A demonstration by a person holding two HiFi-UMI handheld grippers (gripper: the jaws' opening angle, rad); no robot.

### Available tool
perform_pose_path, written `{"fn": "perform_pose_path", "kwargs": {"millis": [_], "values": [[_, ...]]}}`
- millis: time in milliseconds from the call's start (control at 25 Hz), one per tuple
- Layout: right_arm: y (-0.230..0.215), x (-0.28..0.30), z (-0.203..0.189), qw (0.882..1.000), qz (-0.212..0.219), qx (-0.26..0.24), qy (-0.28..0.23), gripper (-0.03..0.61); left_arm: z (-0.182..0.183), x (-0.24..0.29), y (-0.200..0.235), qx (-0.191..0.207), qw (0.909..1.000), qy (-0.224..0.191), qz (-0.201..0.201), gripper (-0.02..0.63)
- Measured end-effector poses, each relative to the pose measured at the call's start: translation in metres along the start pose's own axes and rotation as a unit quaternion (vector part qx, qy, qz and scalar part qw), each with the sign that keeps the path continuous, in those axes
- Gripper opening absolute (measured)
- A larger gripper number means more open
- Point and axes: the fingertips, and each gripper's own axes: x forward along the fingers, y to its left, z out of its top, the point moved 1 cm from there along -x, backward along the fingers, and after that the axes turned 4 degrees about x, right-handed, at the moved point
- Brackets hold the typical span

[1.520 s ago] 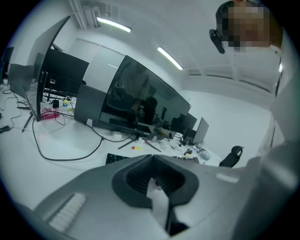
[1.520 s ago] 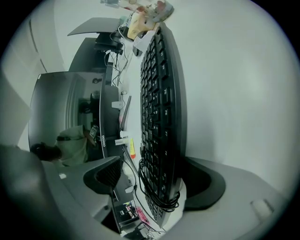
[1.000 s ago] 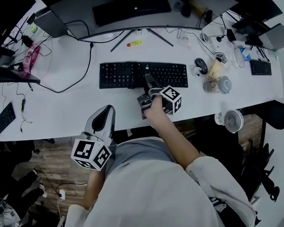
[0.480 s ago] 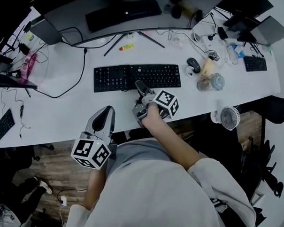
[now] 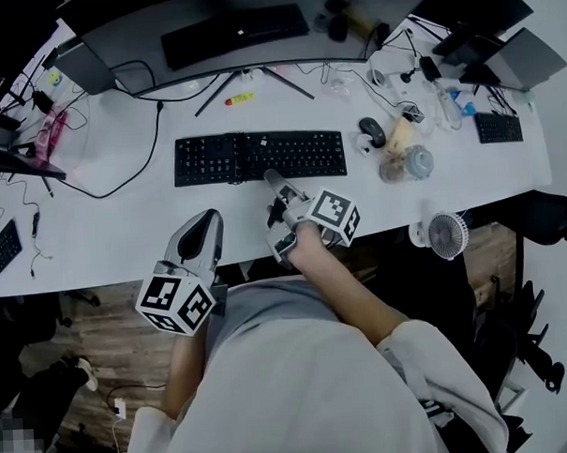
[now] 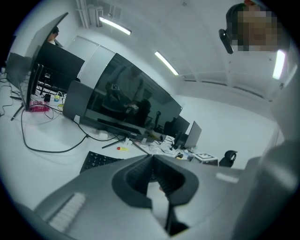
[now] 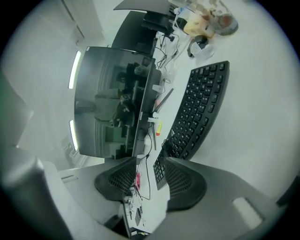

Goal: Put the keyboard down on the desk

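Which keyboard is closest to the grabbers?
The long black keyboard at the desk's middle, just ahead of the right gripper, whose empty jaws are closing. Two small keyboards, one left, one right, lie at its ends.

The left tool is held close in front of the torso, tips pointing forward, its jaws together with nothing between them; the right tool reaches farther forward on a bare forearm, its jaws apart, closing, nothing between them.
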Motion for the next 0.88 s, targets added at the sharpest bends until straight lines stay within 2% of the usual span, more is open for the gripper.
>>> {"fn": "perform_pose_path", "kwargs": {"millis": [280,400,560,720,880], "values": [[0.022,-0.025,0.011,0.998,0.037,-0.045,-0.004,0.146,-0.003,0.003,-0.005,-0.007,1.0,-0.004,-0.003,0.0],[0.029,-0.039,0.014,0.995,0.042,-0.089,0.002,0.13,-0.006,0.007,-0.013,-0.007,0.9999,-0.006,-0.005,0.0],[0.039,-0.057,0.019,0.985,0.04,-0.166,0.001,0.118,-0.006,0.01,-0.021,-0.005,0.9999,-0.007,-0.01,0.0],[0.047,-0.069,0.016,0.978,0.046,-0.202,0.018,0.091,-0.005,0.008,-0.023,-0.002,0.9999,-0.008,-0.008,0.0],[0.051,-0.081,0.018,0.959,0.041,-0.28,0.015,0.073,-0.007,0.003,-0.021,-0.001,1.0,-0.009,0.001,0.0]]}}
